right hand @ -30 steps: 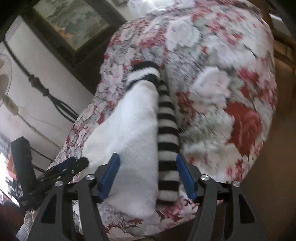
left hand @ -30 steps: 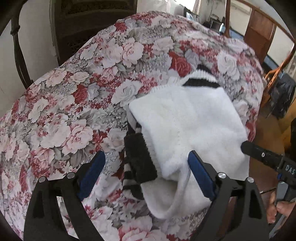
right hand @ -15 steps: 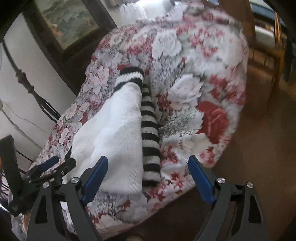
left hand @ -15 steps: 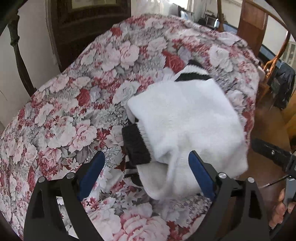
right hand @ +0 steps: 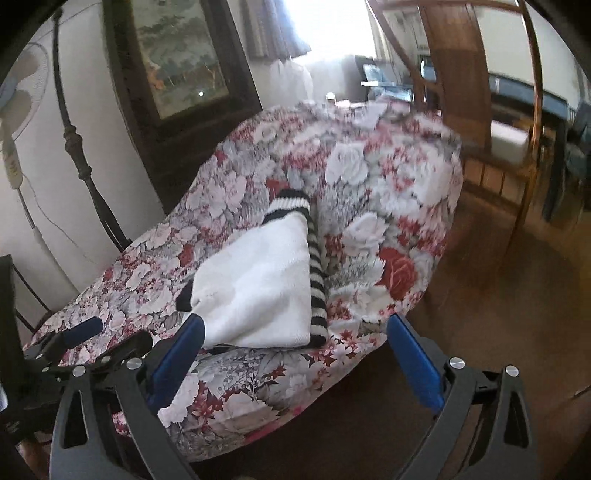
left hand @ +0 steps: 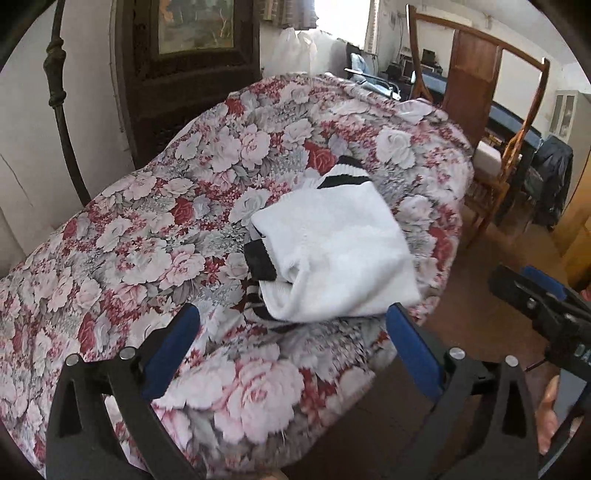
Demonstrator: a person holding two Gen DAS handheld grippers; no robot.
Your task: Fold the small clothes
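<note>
— Floral bedspread [left hand: 155,236] over a rounded surface, a dark framed picture [left hand: 195,26] behind it on the left, a wooden chair [left hand: 480,110] on the right. Where is the garment?

— Folded white sweater [left hand: 340,258] with black-striped trim lies near the cover's right edge, touching neither tool.

— And the grippers?

— Left gripper [left hand: 291,332] hangs spread wide just short of it, empty; right gripper [right hand: 295,339] likewise gapes wide, nothing between its blue pads [right hand: 413,362].
</note>
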